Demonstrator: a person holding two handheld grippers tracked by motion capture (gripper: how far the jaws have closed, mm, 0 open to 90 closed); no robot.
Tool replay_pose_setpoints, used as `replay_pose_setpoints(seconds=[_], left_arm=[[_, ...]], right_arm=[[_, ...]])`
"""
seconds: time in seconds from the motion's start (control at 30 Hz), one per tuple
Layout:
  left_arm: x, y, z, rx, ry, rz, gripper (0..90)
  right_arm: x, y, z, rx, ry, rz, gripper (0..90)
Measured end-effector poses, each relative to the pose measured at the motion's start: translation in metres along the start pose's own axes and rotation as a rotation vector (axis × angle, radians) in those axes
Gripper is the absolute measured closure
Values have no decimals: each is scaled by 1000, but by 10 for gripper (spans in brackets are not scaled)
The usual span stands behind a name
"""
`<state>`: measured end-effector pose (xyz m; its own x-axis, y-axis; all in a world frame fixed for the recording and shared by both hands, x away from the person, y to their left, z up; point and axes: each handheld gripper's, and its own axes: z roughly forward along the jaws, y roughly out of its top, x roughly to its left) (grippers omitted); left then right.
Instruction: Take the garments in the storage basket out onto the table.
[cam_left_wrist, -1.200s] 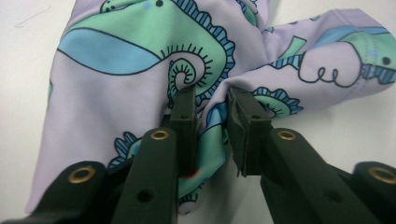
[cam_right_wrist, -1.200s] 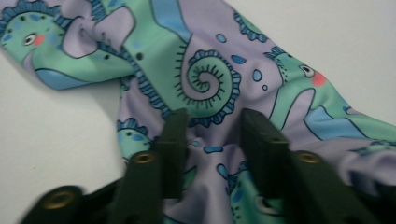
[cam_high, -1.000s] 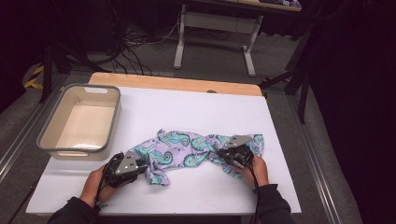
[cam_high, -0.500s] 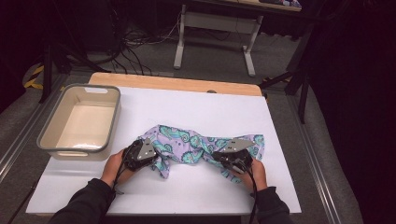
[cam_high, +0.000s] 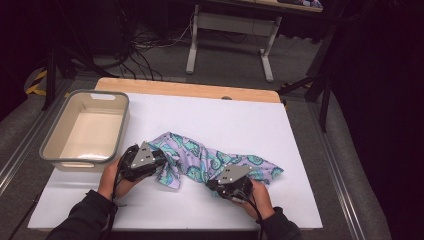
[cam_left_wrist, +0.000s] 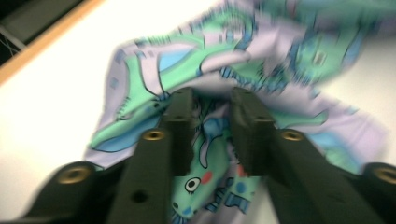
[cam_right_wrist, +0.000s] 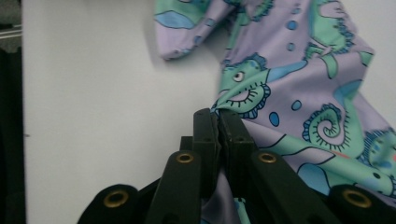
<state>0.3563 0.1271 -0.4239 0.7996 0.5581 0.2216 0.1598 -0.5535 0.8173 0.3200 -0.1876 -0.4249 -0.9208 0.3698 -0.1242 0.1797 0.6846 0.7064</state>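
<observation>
- The seahorse-print cloth (cam_high: 210, 161) lies crumpled on the white table (cam_high: 300, 150), toward its near edge.
- The right gripper (cam_right_wrist: 218, 116) is clamped on a fold of it.
- The left gripper (cam_left_wrist: 212, 105) has just been opening; cloth sits between its parted jaws.
- A grey tub (cam_high: 52, 150) stands by the table's left edge.

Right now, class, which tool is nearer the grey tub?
Left. The left tool sits just beside the tub's near corner; the right tool is farther along the cloth.
</observation>
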Motion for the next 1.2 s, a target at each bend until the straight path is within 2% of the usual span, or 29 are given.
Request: replay_pose_setpoints(seconds=[0.07,0.1,0.13,0.2,0.23,0.27,0.3,0.33,0.4,0.47,0.53,0.57,0.6,0.63,0.73,0.77,0.8,0.83,0.9,0.93,0.97,1.0,1.03,1.07,1.13,1.17,1.2], left_arm=[[-2,4,-8,-44,-4,-7,550],[-6,8,-12,-91,-17,-15,504],[-6,8,-12,-91,-17,-15,492],[-12,13,-9,-103,-47,-12,472],[-19,17,1,-83,-67,13,437],[-19,17,1,-83,-67,13,428],[-26,20,16,-42,-74,47,423],[-26,20,16,-42,-74,47,421],[-27,20,32,3,-92,49,419],[-27,16,51,80,-112,42,422],[-26,14,56,96,-112,40,434],[-23,11,61,112,-107,22,482],[-23,11,61,112,-107,22,525],[-20,8,62,123,-89,13,578],[-15,5,62,133,-88,-3,722],[-14,4,62,140,-92,-10,722],[-13,3,59,133,-103,-12,791],[-13,3,59,133,-103,-12,827],[-14,4,54,143,-101,23,839],[-15,4,51,139,-106,30,852],[-16,3,48,133,-114,29,852],[-16,2,43,140,-121,44,858],[-18,-1,34,136,-133,38,860],[-18,-1,34,136,-133,38,861],[-21,-4,23,127,-139,49,862],[-22,-6,17,128,-147,54,863],[-24,-9,11,124,-151,58,863]], right_arm=[[7,3,3,8,7,-17,863],[13,5,5,11,16,-22,863],[13,5,5,11,16,-22,863],[17,6,7,12,25,-32,863],[21,8,9,8,31,-32,863],[21,8,9,8,31,-32,863],[24,9,12,11,35,-38,863],[26,9,13,12,36,-32,862],[27,9,15,16,38,-38,860],[32,8,20,36,40,-50,845],[33,8,21,36,40,-50,840],[31,8,20,26,39,-51,832],[31,7,20,20,40,-46,830],[30,7,19,14,39,-46,822],[28,6,18,1,42,-38,791],[28,6,17,-4,40,-38,762],[27,7,14,-15,31,-37,704],[27,7,14,-15,31,-37,704],[26,9,9,-44,26,-26,679],[24,11,2,-72,3,-32,640],[24,11,2,-72,3,-32,640],[19,13,-8,-106,-20,-30,633],[16,13,-13,-125,-43,-25,622],[16,13,-13,-125,-43,-25,622],[7,13,-25,-158,-87,4,596],[-4,12,-36,-179,-141,28,580],[-4,12,-36,-179,-141,28,580]])
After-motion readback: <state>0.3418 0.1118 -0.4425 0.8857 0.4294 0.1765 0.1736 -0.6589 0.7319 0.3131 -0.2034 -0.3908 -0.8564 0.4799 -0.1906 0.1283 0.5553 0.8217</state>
